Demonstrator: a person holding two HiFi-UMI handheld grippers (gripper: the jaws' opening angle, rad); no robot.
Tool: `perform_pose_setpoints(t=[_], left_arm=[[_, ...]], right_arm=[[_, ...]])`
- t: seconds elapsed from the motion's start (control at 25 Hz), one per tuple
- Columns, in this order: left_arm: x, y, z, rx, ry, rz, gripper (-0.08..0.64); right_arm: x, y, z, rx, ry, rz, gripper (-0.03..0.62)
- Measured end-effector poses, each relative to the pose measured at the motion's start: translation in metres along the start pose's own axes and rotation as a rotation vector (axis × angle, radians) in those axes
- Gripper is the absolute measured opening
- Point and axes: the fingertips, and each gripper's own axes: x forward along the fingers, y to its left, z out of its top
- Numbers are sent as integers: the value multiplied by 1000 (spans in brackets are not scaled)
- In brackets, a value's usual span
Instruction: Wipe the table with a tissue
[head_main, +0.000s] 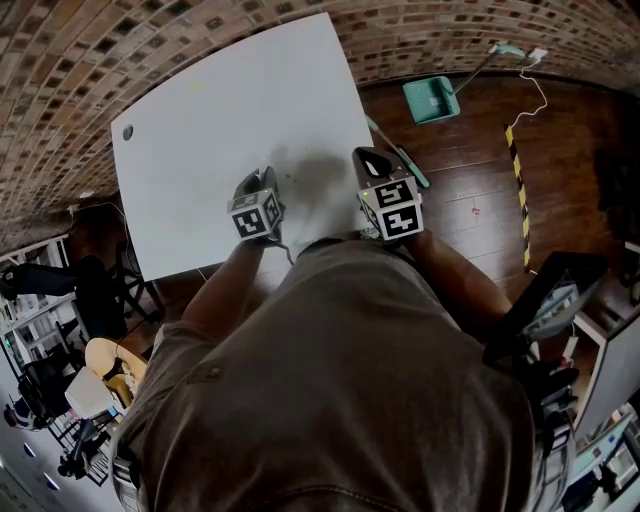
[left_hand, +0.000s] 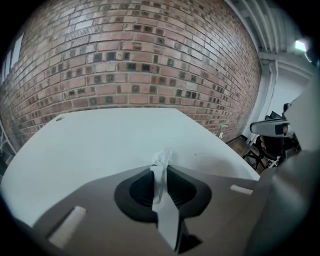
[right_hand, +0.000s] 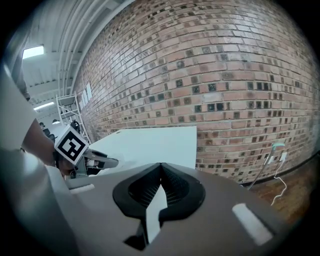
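Note:
The white table (head_main: 230, 120) fills the upper left of the head view. My left gripper (head_main: 264, 176) hangs over its near edge. In the left gripper view this gripper (left_hand: 161, 169) is shut on a white tissue (left_hand: 161, 161), whose crumpled end pokes out past the tips above the table (left_hand: 100, 142). In the head view the tissue is hidden. My right gripper (head_main: 366, 154) is over the table's near right corner. It (right_hand: 161, 165) is shut with nothing between its jaws and points along the table (right_hand: 150, 140) toward the brick wall. The left gripper (right_hand: 102, 162) shows at its left.
A brick wall (left_hand: 140, 65) runs along the far side of the table. A small dark grommet (head_main: 127, 131) sits at the table's far left corner. On the wooden floor to the right are a teal dustpan (head_main: 432, 98), a white cable (head_main: 541, 95) and a yellow-black strip (head_main: 520, 190).

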Motion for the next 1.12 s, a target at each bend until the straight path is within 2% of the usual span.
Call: perform_pose_setpoints(t=[1.12], left_arm=[[-5, -46, -20, 17, 9, -90, 40]], right_arm=[[-8, 1, -10, -6, 5, 16, 14]])
